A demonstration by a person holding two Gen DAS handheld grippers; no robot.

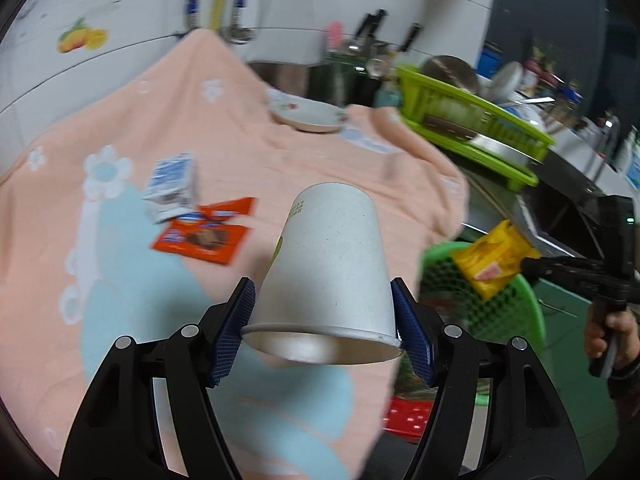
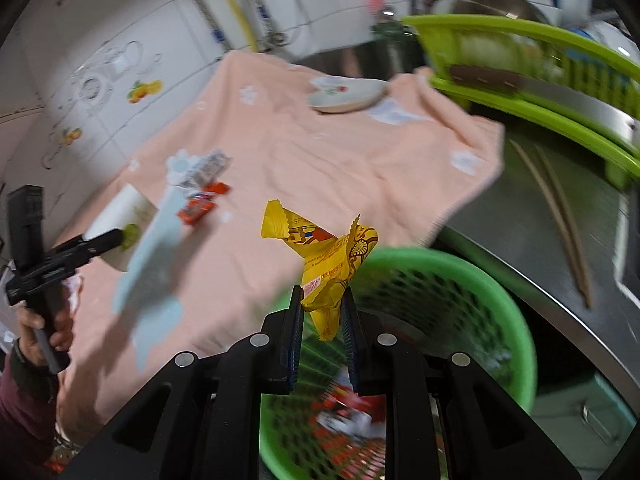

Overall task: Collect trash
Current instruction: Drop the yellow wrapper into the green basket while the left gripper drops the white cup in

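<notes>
My left gripper (image 1: 324, 320) is shut on a white paper cup (image 1: 328, 272), blue pads pressing its sides near the rim, bottom pointing away. It hangs over a peach towel (image 1: 280, 168). On the towel lie an orange wrapper (image 1: 204, 236) and a small blue-and-white carton (image 1: 172, 192). My right gripper (image 2: 322, 320) is shut on a crumpled yellow wrapper (image 2: 328, 264), just above the near rim of a green mesh basket (image 2: 460, 264). Red wrappers (image 2: 348, 412) lie inside the basket. The left wrist view shows the yellow wrapper (image 1: 494, 258) over the basket (image 1: 532, 308).
A white plate (image 2: 344, 94) sits at the towel's far end. A lime-green dish rack (image 2: 540, 80) with pans stands on the steel counter at the right. A pair of chopsticks (image 2: 560, 216) lies on the counter. White tiled wall runs along the left.
</notes>
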